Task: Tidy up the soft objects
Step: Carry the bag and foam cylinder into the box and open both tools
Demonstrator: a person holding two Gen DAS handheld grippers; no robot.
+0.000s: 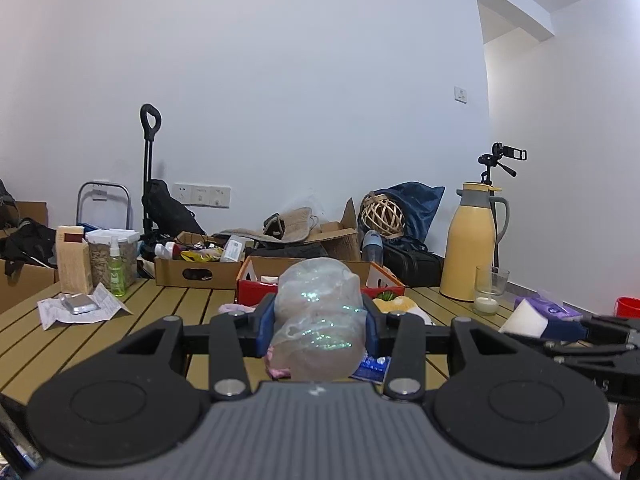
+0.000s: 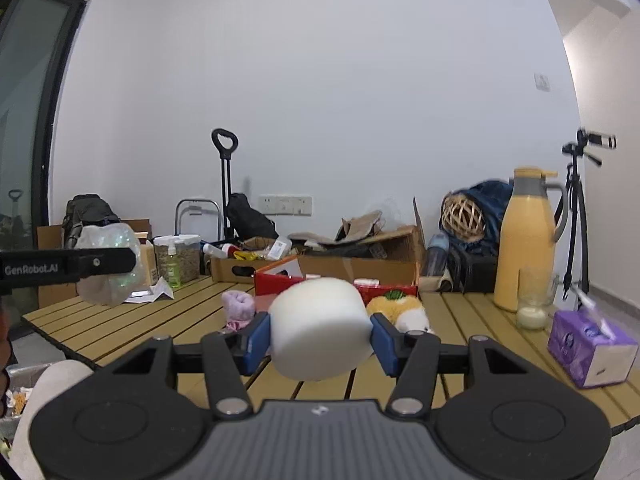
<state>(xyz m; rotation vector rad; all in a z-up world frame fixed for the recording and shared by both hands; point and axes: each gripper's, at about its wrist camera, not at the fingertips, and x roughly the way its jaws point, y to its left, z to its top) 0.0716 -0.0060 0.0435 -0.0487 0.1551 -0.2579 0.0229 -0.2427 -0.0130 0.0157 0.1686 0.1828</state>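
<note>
My left gripper (image 1: 318, 326) is shut on a crumpled clear glittery plastic bag (image 1: 320, 316) and holds it above the wooden slat table (image 1: 168, 312). The bag also shows at the left of the right wrist view (image 2: 110, 272). My right gripper (image 2: 319, 336) is shut on a white foam sponge (image 2: 320, 332), held above the table; the sponge shows at the right of the left wrist view (image 1: 524, 318). A red cardboard box (image 2: 280, 282) stands behind. A yellow and white plush toy (image 2: 400, 312) and a pink sock (image 2: 239, 308) lie in front of it.
A yellow thermos jug (image 2: 526, 244), a glass with a candle (image 2: 532, 300) and a purple tissue pack (image 2: 590, 344) stand at the right. A brown open box (image 1: 192, 272), a spray bottle (image 1: 116, 268), a carton (image 1: 72, 260) and paper (image 1: 84, 308) sit at the left.
</note>
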